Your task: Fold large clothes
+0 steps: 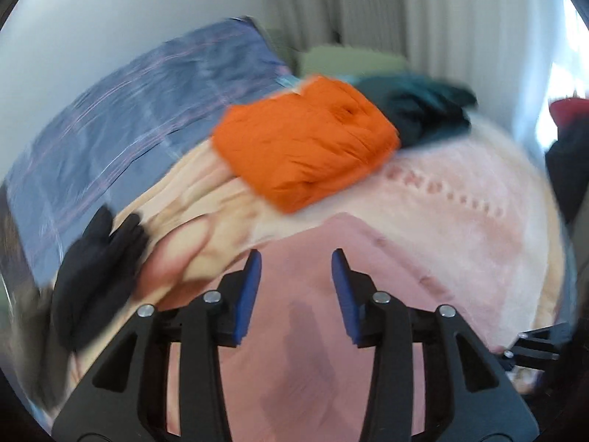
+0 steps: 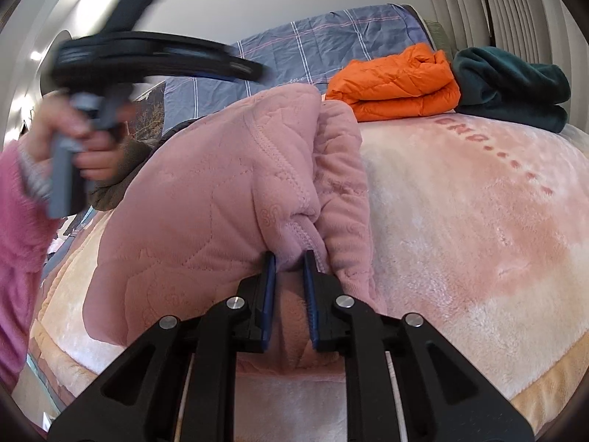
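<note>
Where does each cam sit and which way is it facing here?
Left wrist: on the left gripper, fingers open and empty, angled down over the pink garment towards the orange jacket; image blurred.
Right wrist: on the right gripper, fingers shut on the pink garment; the left hand and a pink sleeve show at its left.
Shared: pink garment, orange jacket, dark green garment, blue plaid bedding.

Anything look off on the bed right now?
Only the pink garment: bunched and humped, one edge pinched in the right gripper. The left gripper hovers open. The orange jacket and green fleece sit folded.
</note>
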A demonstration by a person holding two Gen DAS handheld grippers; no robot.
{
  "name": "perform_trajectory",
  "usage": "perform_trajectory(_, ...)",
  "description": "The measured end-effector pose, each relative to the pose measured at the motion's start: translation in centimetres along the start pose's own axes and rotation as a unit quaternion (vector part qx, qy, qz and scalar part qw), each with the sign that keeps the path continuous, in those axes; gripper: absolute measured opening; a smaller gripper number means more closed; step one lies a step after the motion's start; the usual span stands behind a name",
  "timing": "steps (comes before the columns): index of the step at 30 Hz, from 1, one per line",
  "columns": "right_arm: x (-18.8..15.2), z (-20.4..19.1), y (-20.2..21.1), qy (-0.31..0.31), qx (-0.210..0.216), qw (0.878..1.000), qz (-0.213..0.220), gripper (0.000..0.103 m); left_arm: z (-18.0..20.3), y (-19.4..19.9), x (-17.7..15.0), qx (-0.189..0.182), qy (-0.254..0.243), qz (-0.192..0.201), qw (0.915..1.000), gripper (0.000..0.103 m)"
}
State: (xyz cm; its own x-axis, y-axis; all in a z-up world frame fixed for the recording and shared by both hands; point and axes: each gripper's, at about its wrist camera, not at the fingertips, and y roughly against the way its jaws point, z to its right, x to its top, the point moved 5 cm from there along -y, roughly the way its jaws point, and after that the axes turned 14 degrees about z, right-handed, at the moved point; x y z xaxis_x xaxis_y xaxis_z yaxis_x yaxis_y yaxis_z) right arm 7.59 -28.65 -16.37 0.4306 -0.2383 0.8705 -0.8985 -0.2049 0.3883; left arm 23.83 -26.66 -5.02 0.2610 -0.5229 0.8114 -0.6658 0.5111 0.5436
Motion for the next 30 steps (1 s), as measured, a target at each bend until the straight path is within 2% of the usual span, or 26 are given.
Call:
perform_trajectory(1,-0.1,0.0,0.0,-0.002,0.000,1.000,0.000,0.016,0.9,-2.0,-0.6,-0.004,-0.013,-0.021,0.9997,0.044)
perform_trajectory(3,0.0,0.4,0.0,-0.005,-0.009,1.000,0.001,0.016,1.9,-7.3,-3.2,0.014,-0.036,-0.085,0.9956,0.044)
perform_trajectory(5,0.1,1.0,-0.4,-0.016,-0.010,1.000,0.002,0.016,2.0,-9.1,-3.3,0.013,-0.025,-0.108,0.9938,0.045)
perform_trajectory(8,0.3,1.4,-0.5,-0.045,0.012,0.999,-0.007,0.016,2.2,-8.6,-3.3,0.025,-0.040,-0.101,0.9937,0.045)
perform_trajectory(14,0.2,0.9,0.0,-0.034,0.021,0.999,-0.007,0.016,1.8,-6.6,-3.2,0.021,-0.015,-0.064,0.9976,0.046)
perform_trajectory(15,0.2,0.7,0.1,-0.030,0.019,0.999,-0.006,0.016,1.3,-5.8,-2.8,0.023,-0.009,-0.051,0.9984,0.047)
perform_trajectory(17,0.2,0.3,0.2,-0.012,0.014,1.000,-0.004,0.016,0.7,-3.6,-2.0,0.048,-0.003,-0.024,0.9985,0.064)
perform_trajectory(18,0.2,0.2,0.1,-0.002,0.012,1.000,-0.002,0.016,0.2,-1.3,-1.3,0.067,0.001,0.002,0.9977,0.065)
perform_trajectory(20,0.1,0.3,0.0,-0.005,0.011,1.000,0.000,0.016,-0.1,2.7,-0.9,0.070,0.009,0.038,0.9968,0.066)
perform_trajectory(22,0.1,0.6,0.0,-0.025,0.022,0.999,0.000,0.016,-0.3,8.2,-1.8,0.090,0.015,0.081,0.9925,0.072)
perform_trajectory(24,0.0,0.9,0.0,-0.034,0.028,0.999,0.001,0.016,0.1,12.9,-4.3,0.105,0.024,0.103,0.9889,0.075)
perform_trajectory(26,0.0,0.9,0.0,-0.035,0.028,0.999,0.002,0.016,1.0,15.6,-7.4,0.097,0.033,0.099,0.9898,0.079)
perform_trajectory(30,0.1,0.8,-0.1,-0.025,0.022,0.999,0.003,0.016,4.6,17.8,-15.1,0.096,0.013,0.036,0.9946,0.080)
